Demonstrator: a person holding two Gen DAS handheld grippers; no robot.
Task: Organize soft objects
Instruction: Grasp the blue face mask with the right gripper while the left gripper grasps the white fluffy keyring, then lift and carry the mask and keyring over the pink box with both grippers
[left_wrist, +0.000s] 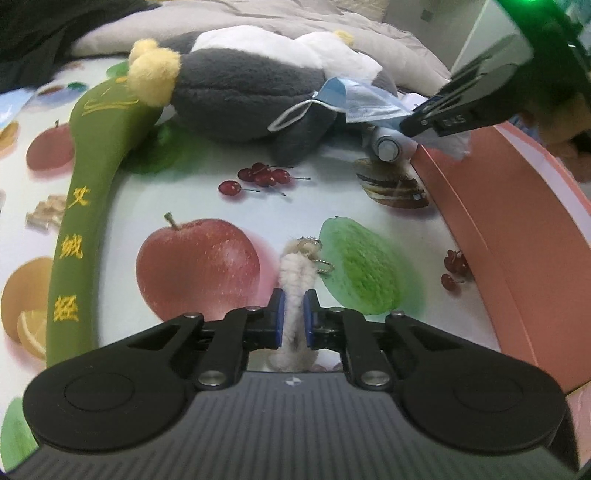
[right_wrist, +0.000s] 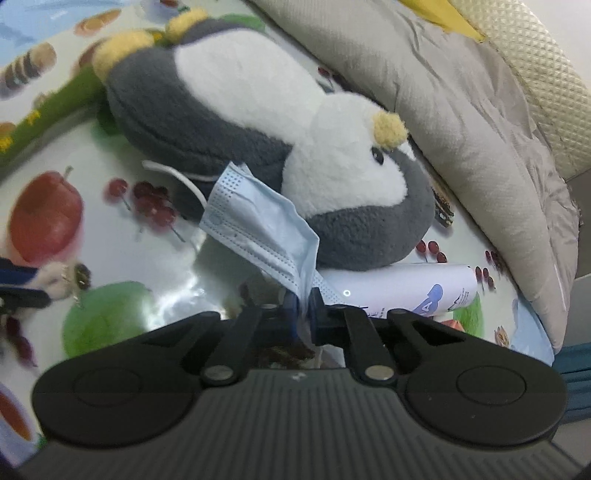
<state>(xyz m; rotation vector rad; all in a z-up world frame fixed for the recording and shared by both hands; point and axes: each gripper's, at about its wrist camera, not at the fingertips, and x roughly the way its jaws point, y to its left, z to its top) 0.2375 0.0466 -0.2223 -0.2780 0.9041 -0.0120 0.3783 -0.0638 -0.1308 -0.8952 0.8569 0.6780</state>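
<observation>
My left gripper is shut on a small white fuzzy keychain toy with a metal chain, held just above the fruit-print tablecloth. My right gripper is shut on a corner of a blue face mask, which hangs in the air; it also shows in the left wrist view. A grey and white plush penguin lies on its side behind the mask, also seen in the left wrist view. A long green cushion with yellow embroidery lies at the left.
A pink box stands at the right, its wall near the right gripper. A white tube lies beside the penguin. A grey quilt is bunched behind. The fruit-print tablecloth covers the surface.
</observation>
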